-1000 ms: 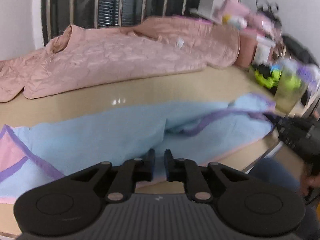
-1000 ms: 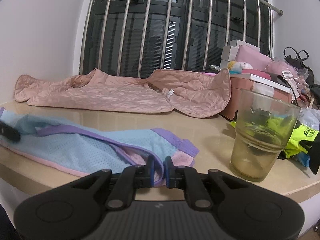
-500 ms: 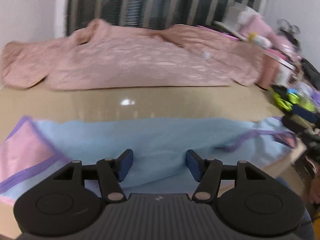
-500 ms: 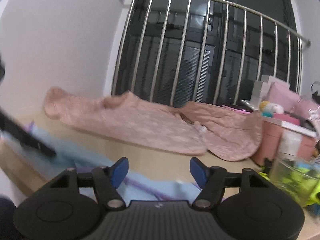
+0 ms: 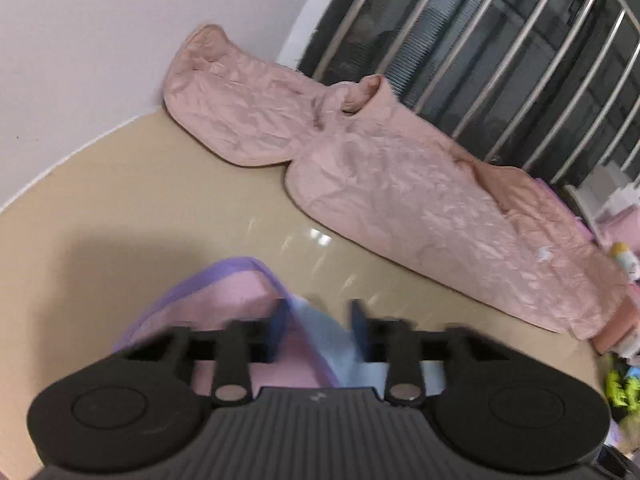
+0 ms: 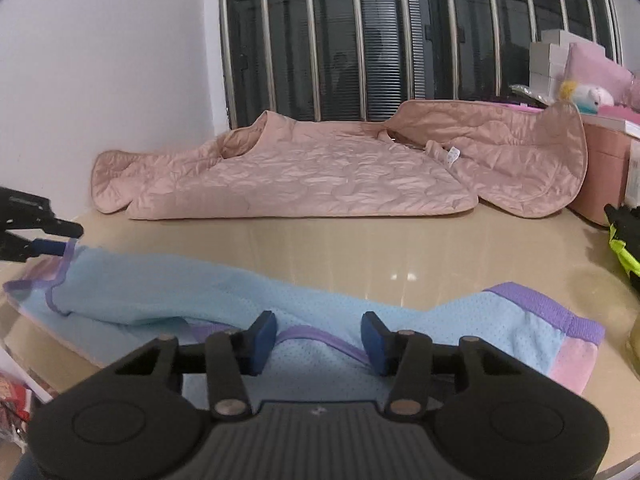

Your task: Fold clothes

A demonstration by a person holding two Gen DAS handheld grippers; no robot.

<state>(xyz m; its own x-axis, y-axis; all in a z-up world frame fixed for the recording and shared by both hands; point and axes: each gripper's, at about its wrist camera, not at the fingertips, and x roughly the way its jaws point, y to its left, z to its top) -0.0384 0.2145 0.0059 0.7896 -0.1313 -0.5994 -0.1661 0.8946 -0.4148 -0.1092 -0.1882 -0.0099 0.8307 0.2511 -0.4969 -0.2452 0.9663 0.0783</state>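
Since half a second ago the left gripper (image 5: 316, 330) has swung to the shirt's (image 6: 168, 296) pink, purple-edged end, and the right gripper (image 6: 318, 336) has dropped low over its middle. Both sets of jaws stand released, with cloth lying between the fingers, not pinched. The shirt is light-blue perforated mesh with purple trim, stretched in a rumpled band across the near edge of the glossy beige table (image 6: 360, 248). At 12 o'clock a quilted pink jacket (image 6: 304, 172) sprawls flat below metal window bars (image 6: 360, 32). At 2 o'clock sit a pink box (image 6: 600, 172) and a plush toy (image 6: 592, 96); neon-yellow cloth (image 6: 624, 252) lies at 3 o'clock.
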